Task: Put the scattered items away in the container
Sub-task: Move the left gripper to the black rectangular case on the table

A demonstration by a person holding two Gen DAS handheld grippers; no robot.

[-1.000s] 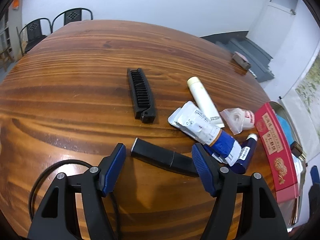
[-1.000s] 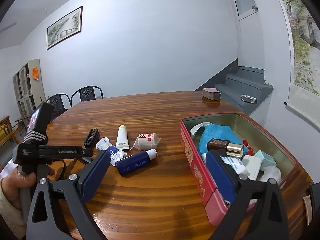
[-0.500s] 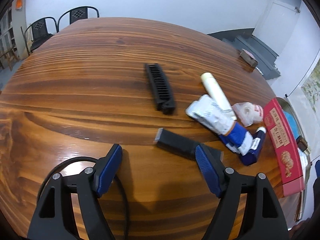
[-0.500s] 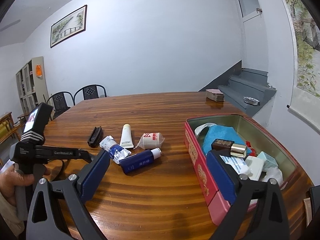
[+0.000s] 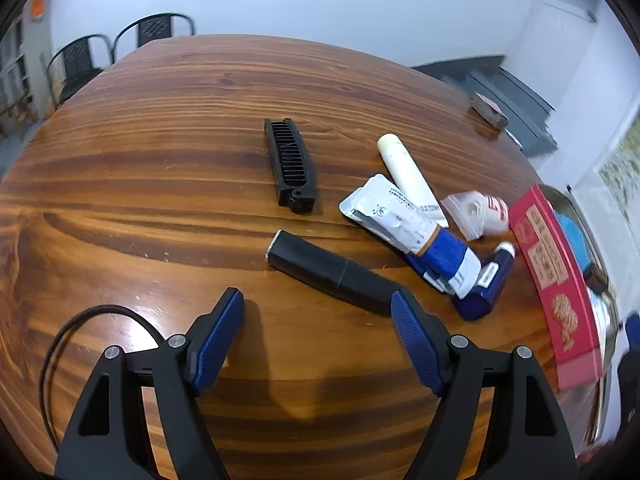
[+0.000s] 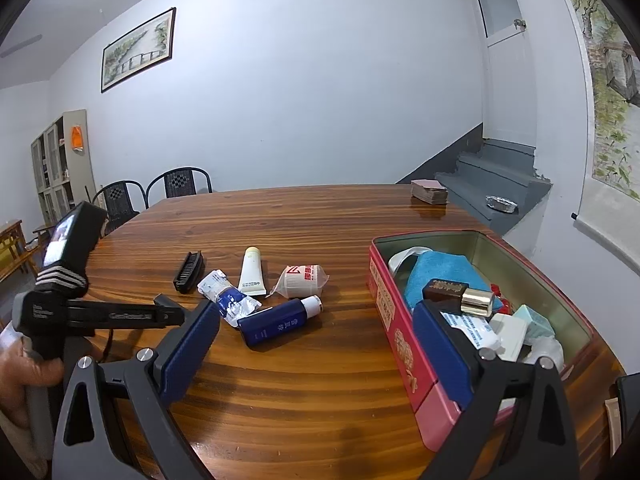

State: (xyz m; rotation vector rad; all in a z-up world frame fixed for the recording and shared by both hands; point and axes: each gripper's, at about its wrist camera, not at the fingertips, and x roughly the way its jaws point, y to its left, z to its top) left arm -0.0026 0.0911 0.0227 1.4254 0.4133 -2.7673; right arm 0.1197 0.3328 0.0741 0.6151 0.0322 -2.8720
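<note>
1 black case [image 5: 334, 270] lies flat on the bench [image 5: 160, 184], long axis slanting toward the red tin [image 5: 556, 280]; left claw [image 5: 318, 328] open, just widened; right claw [image 6: 316, 344] open, empty.

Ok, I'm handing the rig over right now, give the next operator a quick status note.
Left tool: open, nothing held; jaws have just been opening; it hovers just short of the black case.
Right tool: open, empty, beside the red tin.
Done: the tin already holds a blue cloth, a gold-capped bottle and small boxes.
Left on the table: black case, black comb, white tube, blue-and-white crumpled tube, navy bottle, white packet.
</note>
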